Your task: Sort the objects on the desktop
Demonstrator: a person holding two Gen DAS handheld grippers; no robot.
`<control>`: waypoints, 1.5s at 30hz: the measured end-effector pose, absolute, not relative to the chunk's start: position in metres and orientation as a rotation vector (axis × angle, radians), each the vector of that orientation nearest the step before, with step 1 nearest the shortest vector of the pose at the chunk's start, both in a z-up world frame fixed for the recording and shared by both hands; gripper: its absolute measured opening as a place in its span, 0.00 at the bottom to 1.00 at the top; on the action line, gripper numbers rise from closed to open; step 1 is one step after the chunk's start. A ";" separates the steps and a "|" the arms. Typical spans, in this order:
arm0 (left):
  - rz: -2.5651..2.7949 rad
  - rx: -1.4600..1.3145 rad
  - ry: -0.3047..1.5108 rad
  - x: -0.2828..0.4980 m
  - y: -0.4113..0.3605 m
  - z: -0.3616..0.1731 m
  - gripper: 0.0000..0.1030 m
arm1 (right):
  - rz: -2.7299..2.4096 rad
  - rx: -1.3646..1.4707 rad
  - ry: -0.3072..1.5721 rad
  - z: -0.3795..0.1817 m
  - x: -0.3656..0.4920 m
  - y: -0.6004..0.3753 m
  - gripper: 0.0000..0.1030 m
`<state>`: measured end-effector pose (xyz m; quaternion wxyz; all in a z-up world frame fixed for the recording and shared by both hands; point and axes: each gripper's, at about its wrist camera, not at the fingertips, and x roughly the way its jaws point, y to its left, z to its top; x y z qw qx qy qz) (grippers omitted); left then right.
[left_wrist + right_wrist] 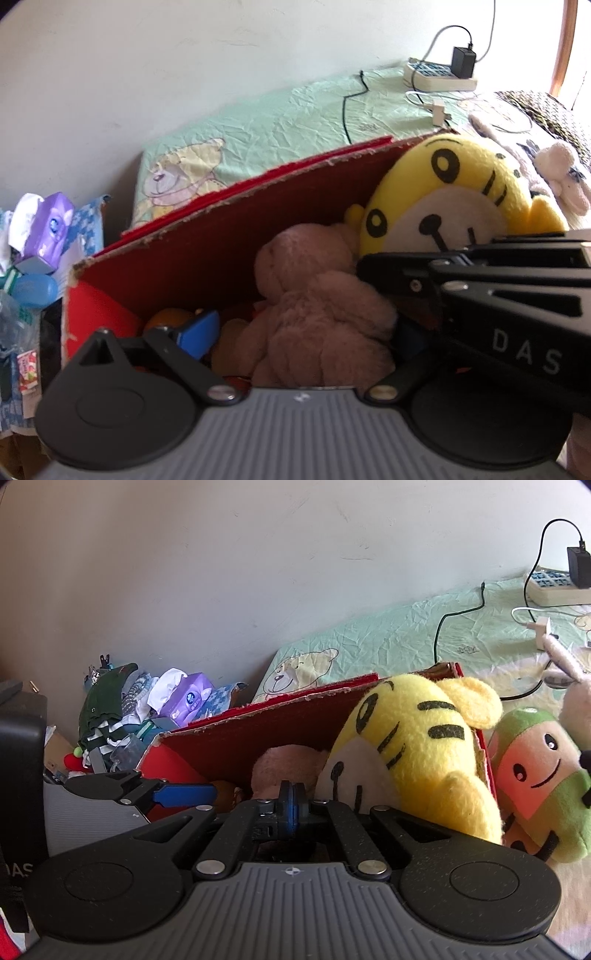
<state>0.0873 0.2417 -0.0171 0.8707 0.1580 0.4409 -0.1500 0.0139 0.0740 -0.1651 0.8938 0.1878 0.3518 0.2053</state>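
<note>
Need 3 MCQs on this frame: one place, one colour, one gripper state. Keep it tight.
1. Where is the brown plush bear?
A. inside the red cardboard box
B. on the green sheet
C. on the power strip

2. What colour is the tiger plush?
A. blue
B. yellow with black stripes
C. purple

3. How does the right gripper stand?
A. open wide
B. shut, holding nothing
C. shut on the tissue pack

Answers:
1 A: the bear sits within the box walls.
2 B: yellow fur with black marks, white muzzle.
3 B: the right wrist view shows its blue pads pressed together with nothing between them.
</note>
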 end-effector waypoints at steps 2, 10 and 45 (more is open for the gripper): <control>-0.302 0.311 0.922 0.086 0.244 -0.014 0.94 | 0.430 0.421 0.729 -0.162 0.011 0.071 0.06; -0.274 0.273 0.901 0.072 0.249 0.000 0.95 | 0.430 0.460 0.713 -0.153 -0.004 0.065 0.17; -0.367 0.230 0.671 0.004 0.210 0.059 0.94 | 0.414 0.753 0.549 -0.135 -0.066 -0.033 0.43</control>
